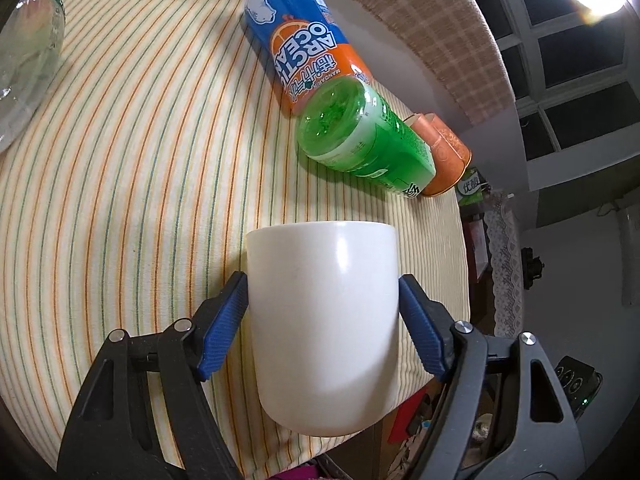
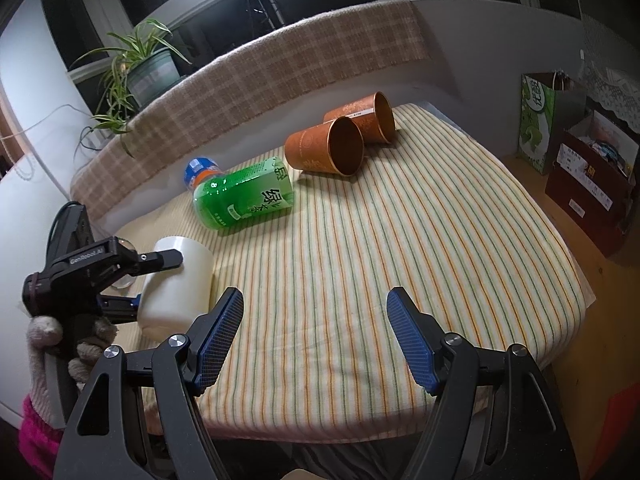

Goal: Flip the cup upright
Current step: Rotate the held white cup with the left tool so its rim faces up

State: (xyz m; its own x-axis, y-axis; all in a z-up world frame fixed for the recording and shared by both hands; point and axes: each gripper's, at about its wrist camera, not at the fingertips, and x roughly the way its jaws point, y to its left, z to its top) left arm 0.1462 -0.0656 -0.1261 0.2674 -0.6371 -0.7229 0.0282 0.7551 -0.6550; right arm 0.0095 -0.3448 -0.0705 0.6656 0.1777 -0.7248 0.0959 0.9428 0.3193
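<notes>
A plain white cup (image 1: 324, 320) fills the lower middle of the left wrist view. My left gripper (image 1: 323, 292) is shut on it, one blue pad on each side of its wall. The cup lies tilted over the striped cloth, its rim pointing away from the camera. In the right wrist view the same cup (image 2: 180, 284) shows at the left edge, held by the left gripper (image 2: 160, 276) in a gloved hand. My right gripper (image 2: 314, 312) is open and empty above the near part of the striped cloth (image 2: 400, 240).
A green tea bottle (image 2: 244, 196) and a blue-orange soda bottle (image 1: 296, 40) lie on their sides at the back. Two orange paper cups (image 2: 328, 148) lie tipped over behind them. A clear glass object (image 1: 24, 60) sits at the far left. Boxes (image 2: 592, 192) stand beyond the right edge.
</notes>
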